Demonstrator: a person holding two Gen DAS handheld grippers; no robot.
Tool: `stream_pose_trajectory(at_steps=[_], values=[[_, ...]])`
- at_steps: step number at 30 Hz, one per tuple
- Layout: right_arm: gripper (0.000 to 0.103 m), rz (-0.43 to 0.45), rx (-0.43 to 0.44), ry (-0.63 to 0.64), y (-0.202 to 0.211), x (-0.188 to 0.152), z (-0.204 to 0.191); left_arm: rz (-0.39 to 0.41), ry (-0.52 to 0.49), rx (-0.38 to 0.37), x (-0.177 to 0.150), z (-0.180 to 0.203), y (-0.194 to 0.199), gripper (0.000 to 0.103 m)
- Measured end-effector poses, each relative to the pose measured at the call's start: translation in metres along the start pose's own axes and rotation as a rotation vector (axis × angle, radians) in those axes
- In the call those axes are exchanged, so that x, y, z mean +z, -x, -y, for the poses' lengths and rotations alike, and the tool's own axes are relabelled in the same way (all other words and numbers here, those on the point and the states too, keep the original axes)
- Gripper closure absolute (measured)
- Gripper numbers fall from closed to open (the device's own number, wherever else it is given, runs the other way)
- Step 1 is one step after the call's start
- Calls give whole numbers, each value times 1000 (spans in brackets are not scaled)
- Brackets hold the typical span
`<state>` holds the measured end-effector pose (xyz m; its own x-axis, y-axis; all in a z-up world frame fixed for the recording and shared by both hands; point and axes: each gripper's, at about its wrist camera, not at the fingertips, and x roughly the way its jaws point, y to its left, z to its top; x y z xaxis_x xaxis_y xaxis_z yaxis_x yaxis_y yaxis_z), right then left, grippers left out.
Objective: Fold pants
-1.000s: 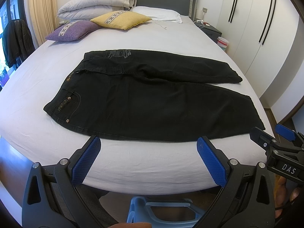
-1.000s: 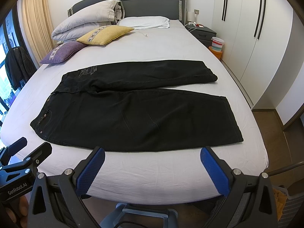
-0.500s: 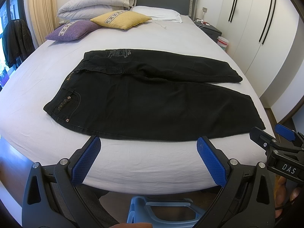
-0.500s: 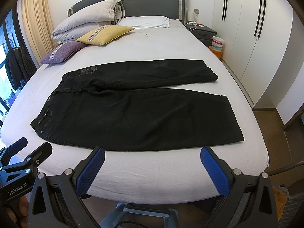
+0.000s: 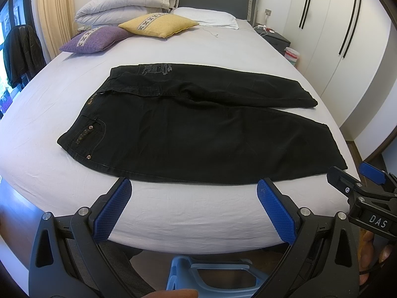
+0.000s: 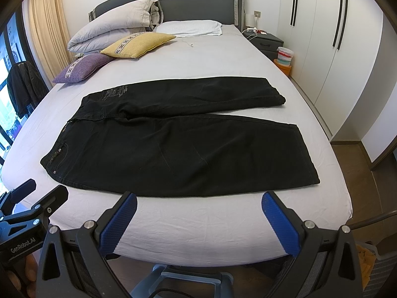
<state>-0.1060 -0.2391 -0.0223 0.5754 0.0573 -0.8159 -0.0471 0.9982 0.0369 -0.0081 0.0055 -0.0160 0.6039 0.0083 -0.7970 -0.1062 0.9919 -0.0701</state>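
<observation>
From the left wrist, the left claw [image 5: 193,193] stands wide apart with nothing between its blue pads [image 5: 113,207], hanging off the near edge of the bed [image 5: 198,213]; the black pants [image 5: 198,129] lie flat on the pale sheet at twelve o'clock from it, waist toward nine o'clock and hems toward three o'clock, the far leg angled apart from the near one, the near seam just beyond the fingertips and not touching them; at four o'clock the right claw [image 5: 347,176] shows from the side, its jaws parted; a purple cushion [image 5: 96,39] and a yellow cushion [image 5: 158,24] sit at eleven o'clock near the headboard, with a folded duvet [image 5: 126,7] behind them. From the right wrist, the right claw [image 6: 198,203] is likewise spread wide and empty, held off the bed's near edge [image 6: 198,228]; the pants [image 6: 178,149] lie at twelve o'clock, waist at nine o'clock, hems at three o'clock, the near leg's edge just past the pads [image 6: 279,223]; the left claw [image 6: 39,191] appears at eight o'clock, its fingers apart; a nightstand [image 6: 265,41] stands at one o'clock beside the bed, and a striped bucket [image 6: 284,55] sits on the floor near it.
</observation>
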Motion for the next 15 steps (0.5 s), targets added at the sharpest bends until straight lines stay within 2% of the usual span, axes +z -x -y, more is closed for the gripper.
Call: stream_pose_trajectory(at_steps=[15], values=[[0, -7, 15, -2, -6, -6, -5, 16, -11, 25, 9, -3, 1, 0]])
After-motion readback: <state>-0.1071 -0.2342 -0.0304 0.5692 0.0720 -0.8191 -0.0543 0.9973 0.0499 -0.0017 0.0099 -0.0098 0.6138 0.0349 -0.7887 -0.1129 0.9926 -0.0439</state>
